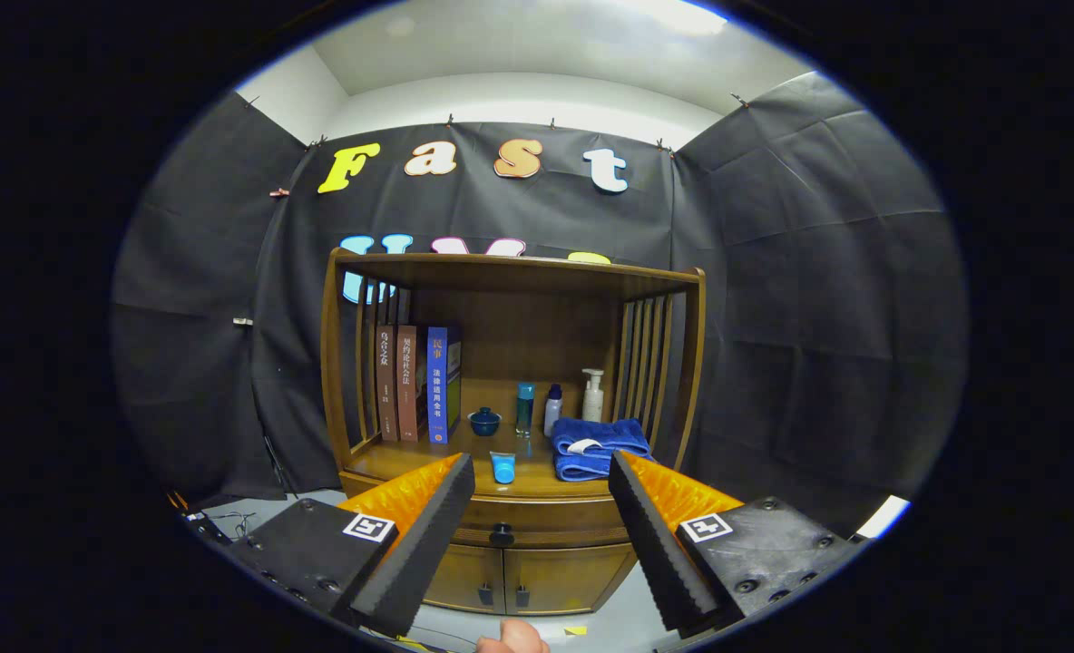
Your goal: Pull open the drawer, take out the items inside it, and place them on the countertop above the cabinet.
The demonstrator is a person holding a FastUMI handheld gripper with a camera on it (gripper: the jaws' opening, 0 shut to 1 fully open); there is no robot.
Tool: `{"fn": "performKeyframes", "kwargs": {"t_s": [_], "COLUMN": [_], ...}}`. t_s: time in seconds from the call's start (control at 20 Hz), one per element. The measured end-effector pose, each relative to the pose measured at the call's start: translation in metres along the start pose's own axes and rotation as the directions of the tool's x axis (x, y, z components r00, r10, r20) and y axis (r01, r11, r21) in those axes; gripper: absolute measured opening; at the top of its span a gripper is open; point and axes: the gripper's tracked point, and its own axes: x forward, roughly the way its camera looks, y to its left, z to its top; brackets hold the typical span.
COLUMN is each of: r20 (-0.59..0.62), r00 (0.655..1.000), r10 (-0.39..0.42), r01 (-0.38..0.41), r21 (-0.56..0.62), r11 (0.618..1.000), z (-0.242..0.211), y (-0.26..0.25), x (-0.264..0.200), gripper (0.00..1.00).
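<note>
wooden cabinet (510, 544) stands well ahead of us, its drawer (537, 524) shut with the knob (502, 535) between our gripper (541, 476) tips, jaws wide and empty, while a tube (502, 467) and towel (596, 447) lie on the worktop (392, 458), which fits either end of the job.

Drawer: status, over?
Gripper jaws open, holding nothing. Drawer shut, knob between jaws, ahead. Tube and towel already on countertop.
</note>
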Motion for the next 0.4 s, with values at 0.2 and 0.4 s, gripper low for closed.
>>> {"fn": "performKeyframes", "kwargs": {"t_s": [0.2,0.4], "r20": [0.002,-0.008], "r00": [1.0,1.0], "r10": [0.02,0.023], "r01": [-0.02,-0.022], "r21": [0.015,0.017], "r11": [1.0,1.0], "z": [0.0009,-0.0027], "y": [0.0043,0.0039], "x": [0.0003,0.0014], "gripper": [0.99,0.99]}}
